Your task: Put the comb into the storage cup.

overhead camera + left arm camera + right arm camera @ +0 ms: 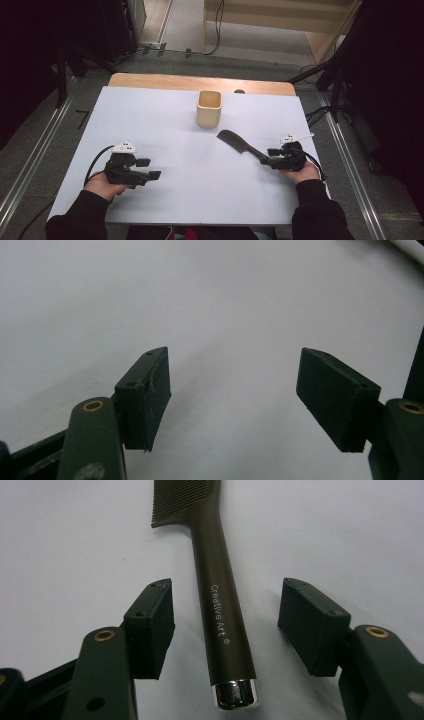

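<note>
A black comb (239, 142) lies flat on the white table (190, 200), teeth toward the cup, handle toward the right hand. My right gripper (265, 158) is down at the handle's end. In the right gripper view the handle (222, 625), with white lettering and a chrome cap, lies between the two pads (150, 625); a gap shows on each side, so the pads do not touch it. My left gripper (149, 169) rests low at the table's front left, and in the left gripper view its pads (145, 395) stand wide apart over bare white surface.
A pale wooden square cup (209, 107) stands upright near the table's far middle, just beyond the comb's teeth. The table's wooden back edge (200, 82) shows behind it. Dark stands and cables flank the table on the floor.
</note>
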Available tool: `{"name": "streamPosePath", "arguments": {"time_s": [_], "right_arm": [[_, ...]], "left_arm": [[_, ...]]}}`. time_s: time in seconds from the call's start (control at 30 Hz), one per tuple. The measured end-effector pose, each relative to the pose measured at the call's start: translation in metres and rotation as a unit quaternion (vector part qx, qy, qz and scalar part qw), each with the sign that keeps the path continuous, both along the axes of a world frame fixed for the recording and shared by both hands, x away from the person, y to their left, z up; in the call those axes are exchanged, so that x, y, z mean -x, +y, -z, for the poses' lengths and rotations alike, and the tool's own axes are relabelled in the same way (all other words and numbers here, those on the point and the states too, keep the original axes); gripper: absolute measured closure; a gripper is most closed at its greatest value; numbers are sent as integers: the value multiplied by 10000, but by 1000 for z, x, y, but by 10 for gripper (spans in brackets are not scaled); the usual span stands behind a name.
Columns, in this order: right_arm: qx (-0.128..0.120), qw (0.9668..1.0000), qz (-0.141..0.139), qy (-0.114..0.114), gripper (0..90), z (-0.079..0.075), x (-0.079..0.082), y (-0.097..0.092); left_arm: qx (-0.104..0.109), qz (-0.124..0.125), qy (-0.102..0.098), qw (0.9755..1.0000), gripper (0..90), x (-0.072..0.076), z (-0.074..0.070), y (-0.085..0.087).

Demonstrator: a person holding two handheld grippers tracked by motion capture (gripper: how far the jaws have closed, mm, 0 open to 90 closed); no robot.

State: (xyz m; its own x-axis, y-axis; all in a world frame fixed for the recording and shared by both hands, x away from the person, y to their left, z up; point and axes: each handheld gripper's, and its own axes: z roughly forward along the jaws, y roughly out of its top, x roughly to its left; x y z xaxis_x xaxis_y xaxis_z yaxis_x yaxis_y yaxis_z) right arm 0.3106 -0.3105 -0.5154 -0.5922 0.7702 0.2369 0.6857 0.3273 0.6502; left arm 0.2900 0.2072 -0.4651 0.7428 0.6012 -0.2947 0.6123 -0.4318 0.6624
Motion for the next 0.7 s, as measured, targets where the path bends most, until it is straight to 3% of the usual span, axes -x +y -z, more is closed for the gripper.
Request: {"name": "streamPosePath", "arguments": {"time_s": [0.17,0.57,0.7], "right_arm": [[126,9998,-131,-101,505,0,3,3],[326,9987,-298,-236,689,0,6,8],[316,9989,-259,-209,693,0,5,9]], "left_arm": [[4,9,3,10000,303,0,0,0],[-25,21,8,10000,303,0,1,-1],[-20,17,-2,10000,303,0,1,-1]]}}
